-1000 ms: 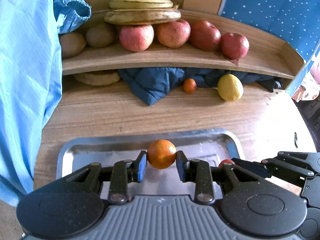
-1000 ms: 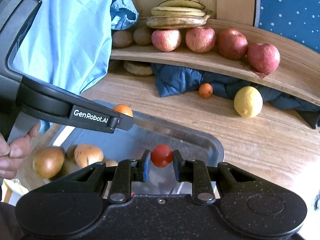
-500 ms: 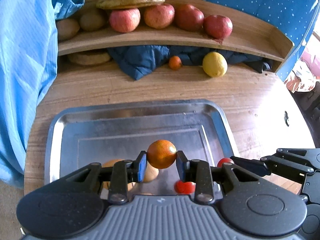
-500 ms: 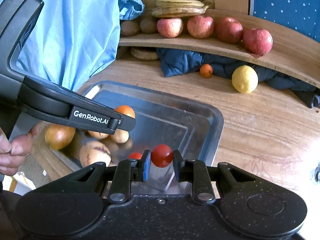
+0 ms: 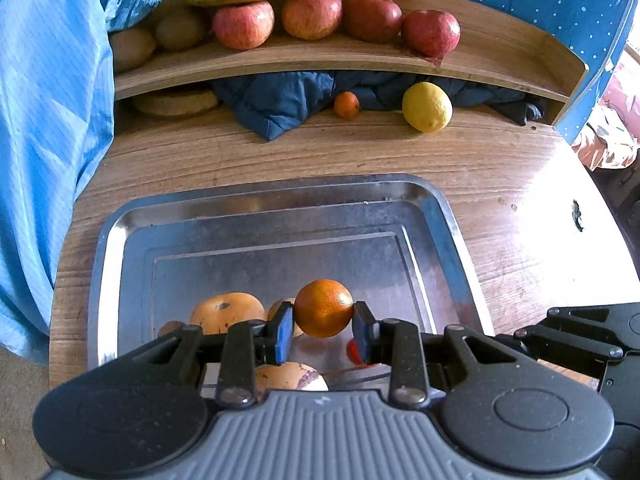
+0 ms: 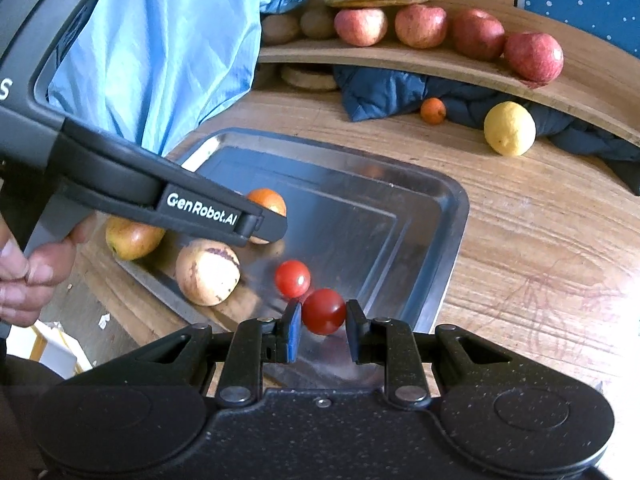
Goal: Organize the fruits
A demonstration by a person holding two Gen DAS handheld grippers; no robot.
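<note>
My left gripper (image 5: 323, 314) is shut on a round orange (image 5: 323, 307) and holds it above the near half of a steel tray (image 5: 280, 190). In the right wrist view the same gripper (image 6: 267, 218) reaches in from the left with the orange (image 6: 267, 199) showing behind its finger. My right gripper (image 6: 323, 318) is shut on a red cherry tomato (image 6: 323, 311) over the tray's (image 6: 460, 216) near right part. A second tomato (image 6: 292, 278) lies on the tray just beyond it.
The tray also holds a pale speckled fruit (image 6: 207, 272) and a yellow-red fruit (image 6: 132, 236). A lemon (image 5: 427, 107) and a small orange (image 5: 346, 105) sit by a dark blue cloth (image 5: 280, 104) under the shelf of apples (image 5: 312, 14) and bananas. A person's hand (image 6: 24, 280) and light blue fabric (image 5: 48, 120) are at left.
Both grippers have drawn back from the shelf, keeping their fruit. The tray now lies fully ahead, and the fruits at its near end have come into view.
</note>
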